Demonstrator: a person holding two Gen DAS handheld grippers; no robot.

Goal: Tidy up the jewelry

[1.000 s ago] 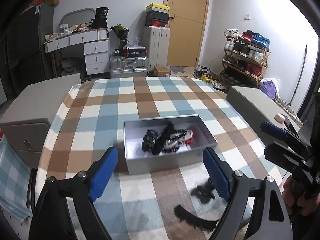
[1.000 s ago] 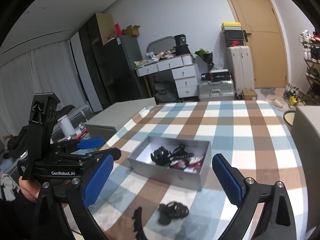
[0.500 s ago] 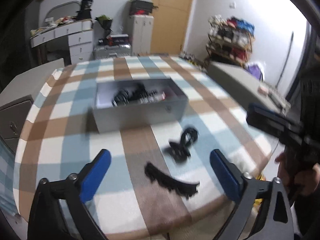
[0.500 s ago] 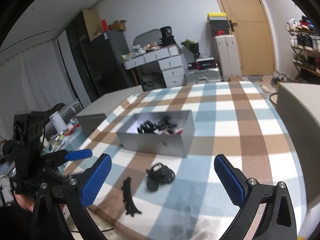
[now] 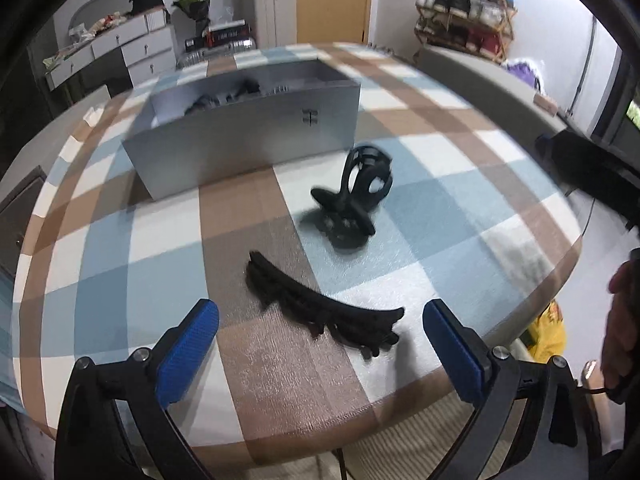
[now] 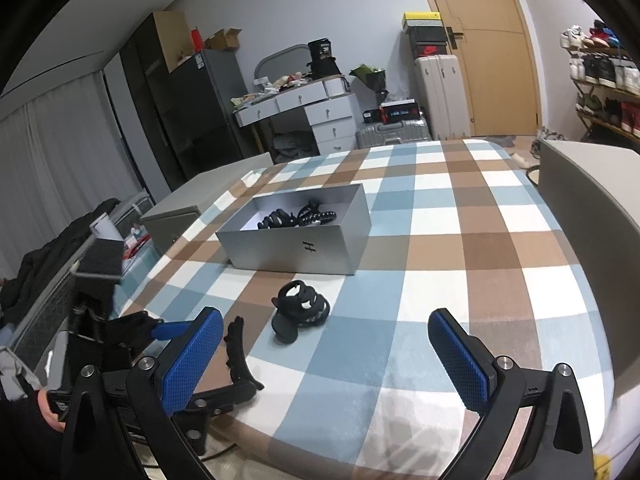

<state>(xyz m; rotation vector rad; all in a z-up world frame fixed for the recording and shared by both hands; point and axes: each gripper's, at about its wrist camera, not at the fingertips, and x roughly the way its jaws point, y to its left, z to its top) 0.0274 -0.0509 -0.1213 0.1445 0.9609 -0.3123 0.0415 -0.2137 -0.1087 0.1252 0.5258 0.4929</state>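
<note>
I have the counter (image 6: 460, 240) under its blue, brown and white checked cloth filling both views. On it sits the grey box (image 5: 248, 136), my landmark, open at the top, with several dark hair clips (image 6: 296, 216) lying inside against its far wall. The box front carries a small dark mark.

On the near side of the box, just beside its front wall but not touching it, lies a rounded black claw clip (image 5: 354, 196), resting on a blue square of the cloth. Nearer to me than that, well apart from the box, lies a long curved black clip (image 5: 320, 308), teeth down, stretched across brown and white squares close to the counter's near edge.

My left tool (image 5: 320, 344) hangs above the near edge with its blue pads spread wide and nothing between them; the long curved clip lies just ahead of the gap. My right tool (image 6: 326, 360) also stands wide and empty, well short of the box, with the claw clip ahead of it.
</note>
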